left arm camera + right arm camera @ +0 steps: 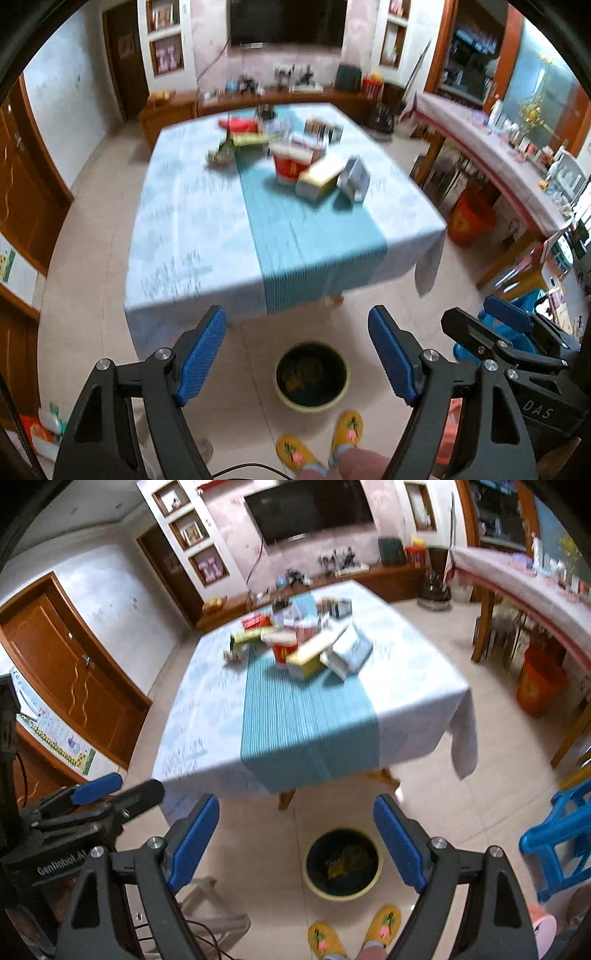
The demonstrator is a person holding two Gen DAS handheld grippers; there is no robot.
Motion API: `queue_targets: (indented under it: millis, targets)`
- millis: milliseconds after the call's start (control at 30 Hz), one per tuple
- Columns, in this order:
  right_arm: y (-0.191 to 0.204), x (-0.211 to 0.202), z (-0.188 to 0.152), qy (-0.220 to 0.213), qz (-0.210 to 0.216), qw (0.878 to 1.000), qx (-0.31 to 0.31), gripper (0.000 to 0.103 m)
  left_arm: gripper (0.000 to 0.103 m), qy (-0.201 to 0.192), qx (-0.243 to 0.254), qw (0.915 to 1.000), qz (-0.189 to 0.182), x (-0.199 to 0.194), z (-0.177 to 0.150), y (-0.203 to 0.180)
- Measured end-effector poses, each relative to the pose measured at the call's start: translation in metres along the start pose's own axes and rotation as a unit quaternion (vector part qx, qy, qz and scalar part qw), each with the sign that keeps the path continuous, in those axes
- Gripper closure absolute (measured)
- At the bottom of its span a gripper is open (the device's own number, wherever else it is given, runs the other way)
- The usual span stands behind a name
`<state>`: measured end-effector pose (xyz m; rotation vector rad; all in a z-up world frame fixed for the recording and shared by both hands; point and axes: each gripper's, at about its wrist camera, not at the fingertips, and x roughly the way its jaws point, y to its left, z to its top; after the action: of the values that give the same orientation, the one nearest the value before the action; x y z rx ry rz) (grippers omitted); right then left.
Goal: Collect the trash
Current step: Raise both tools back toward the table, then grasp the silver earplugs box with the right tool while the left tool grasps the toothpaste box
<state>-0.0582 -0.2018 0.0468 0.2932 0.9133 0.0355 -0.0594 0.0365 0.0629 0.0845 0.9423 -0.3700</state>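
clearly seen from above: left claw (297, 352) with blue pads spread wide, nothing between them, only floor behind. right claw (295, 840) also spread wide and empty, held just beside the left one, both tilted down toward the floor.

straight ahead, a square bench (192, 221) covered with pale cloth and a teal striped runner (295, 229) down the middle. on the far half of the bench, the trash: a red and white paper cup (290, 164), a yellow and white box (319, 177) lying tilted against it, a grey-white carton (354, 179) just beside the box on the right, a flat green and yellow packet (255, 139) behind, and more small packs near the far edge, too blurred to tell apart. near half of the bench bare.

on the floor, in front of the near edge of the bench, a round bin (312, 378) with yellow rim and dark liner, some scraps already inside. just below the bin, two feet in yellow slippers (319, 443). to the right, a blue plastic stool (565, 834) and an orange bucket (539, 681) under a long side counter. on the far wall, a dark television (288, 22).
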Motion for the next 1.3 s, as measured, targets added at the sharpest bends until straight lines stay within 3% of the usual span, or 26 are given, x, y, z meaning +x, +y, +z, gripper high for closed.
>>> queue_targets:
  millis: [333, 633, 833, 1100, 1300]
  targets:
    - [0.012, -0.017, 0.040, -0.041, -0.048, 0.998, -0.014, 0.017, 0.025, -0.029, 0.012, 0.9995, -0.009, -0.015, 0.042, 0.007]
    - [0.005, 0.013, 0.083, -0.040, -0.065, 0.997, -0.027, 0.017, 0.025, 0.001, 0.022, 0.9997, 0.006, 0.036, 0.070, 0.008]
    - [-0.020, 0.067, 0.127, -0.012, -0.052, 0.998, -0.012, 0.017, 0.025, 0.037, -0.002, 0.9992, 0.012, 0.090, 0.102, 0.009]
    - [-0.074, 0.189, 0.190, 0.084, -0.024, 0.996, 0.032, 0.017, 0.025, 0.094, -0.015, 0.9945, 0.044, 0.199, 0.157, -0.006]
    - [-0.100, 0.269, 0.220, 0.140, -0.020, 0.988, 0.063, 0.017, 0.025, 0.135, -0.027, 0.9887, 0.060, 0.264, 0.180, -0.015]
